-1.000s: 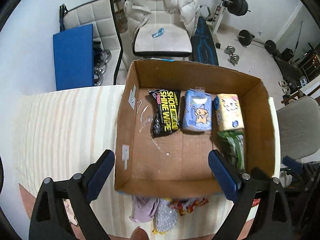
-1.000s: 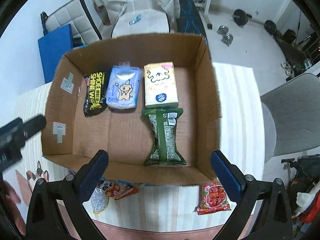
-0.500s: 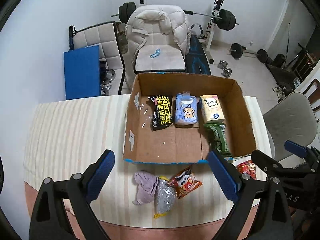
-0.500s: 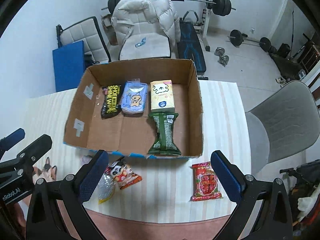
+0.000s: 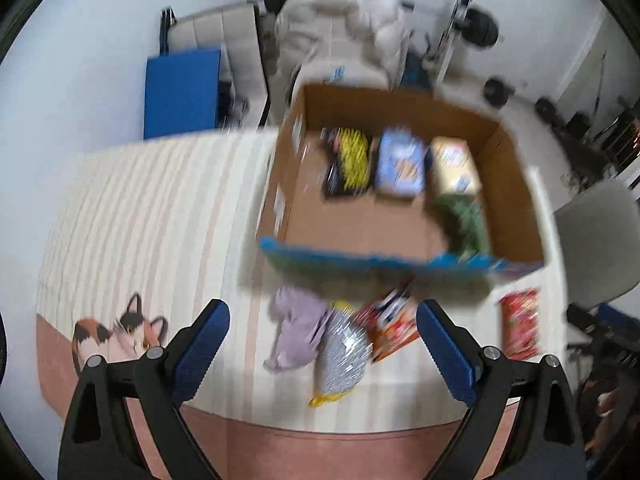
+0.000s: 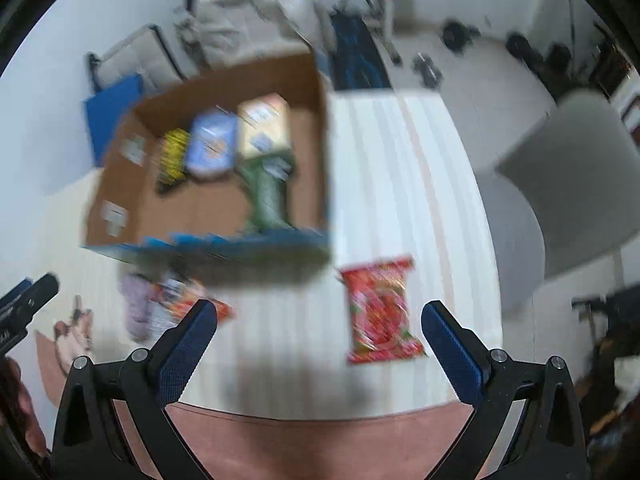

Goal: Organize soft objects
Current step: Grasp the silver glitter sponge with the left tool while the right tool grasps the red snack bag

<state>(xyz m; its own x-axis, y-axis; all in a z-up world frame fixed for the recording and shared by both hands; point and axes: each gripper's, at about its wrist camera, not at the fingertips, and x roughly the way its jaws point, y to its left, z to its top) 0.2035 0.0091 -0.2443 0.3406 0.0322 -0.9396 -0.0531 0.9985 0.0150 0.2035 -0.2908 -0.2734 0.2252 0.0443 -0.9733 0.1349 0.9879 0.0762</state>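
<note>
A cardboard box [image 5: 516, 204] [image 6: 308, 80] on the striped table holds a black-yellow wipe pack [image 5: 348, 160], a blue pack [image 5: 400, 162], a cream pack [image 5: 454, 168] and a green pack [image 5: 464, 220]. In front of the box lie a lilac cloth [image 5: 294, 328], a silver pouch [image 5: 342, 356] and an orange snack bag [image 5: 392, 326]. A red snack bag [image 6: 380, 312] [image 5: 520, 324] lies to the right. My left gripper [image 5: 322, 344] is open above the cloth and pouch. My right gripper [image 6: 320, 340] is open, just left of the red bag. Both views are blurred.
A cat picture [image 5: 116, 334] is printed on the tablecloth at the front left. A grey chair [image 6: 572, 184] stands right of the table. Behind it are a white padded chair [image 5: 344, 36], a blue board [image 5: 182, 92] and gym weights.
Both grippers have pulled back from over the box toward the table's front edge. The loose items in front of the box now lie between the fingers. Both stay open.
</note>
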